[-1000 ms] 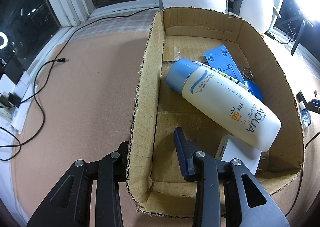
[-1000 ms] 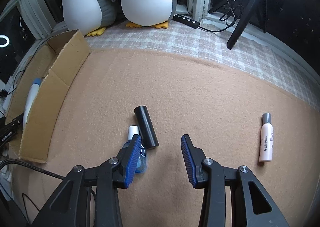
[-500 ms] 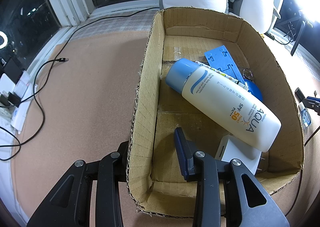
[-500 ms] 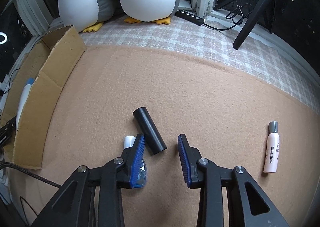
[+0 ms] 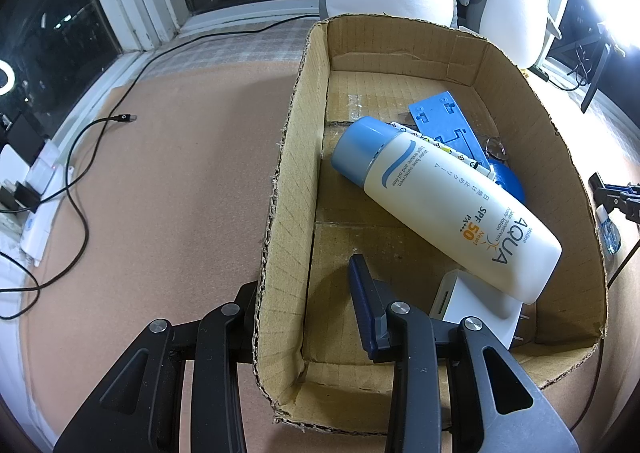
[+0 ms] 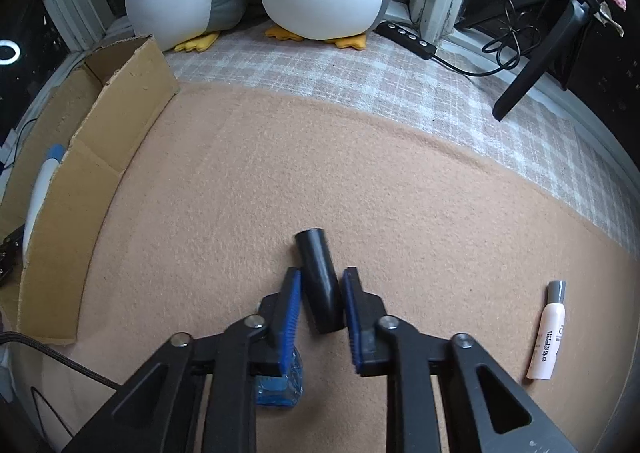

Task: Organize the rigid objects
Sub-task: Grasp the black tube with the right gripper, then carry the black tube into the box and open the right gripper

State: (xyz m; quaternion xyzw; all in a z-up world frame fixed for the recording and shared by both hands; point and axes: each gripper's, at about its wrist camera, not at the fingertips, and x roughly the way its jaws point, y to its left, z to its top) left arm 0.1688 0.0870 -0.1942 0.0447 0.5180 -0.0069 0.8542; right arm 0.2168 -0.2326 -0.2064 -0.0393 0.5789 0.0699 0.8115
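Right tool astride black cylinder, right-wrist-only.

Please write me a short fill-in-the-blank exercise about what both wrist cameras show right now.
1. The right gripper has its jaws on either side of the ___ cylinder.
2. The sunscreen bottle lies inside the ___ box.
3. The sunscreen bottle's cap is ___.

Missing words: black; cardboard; blue
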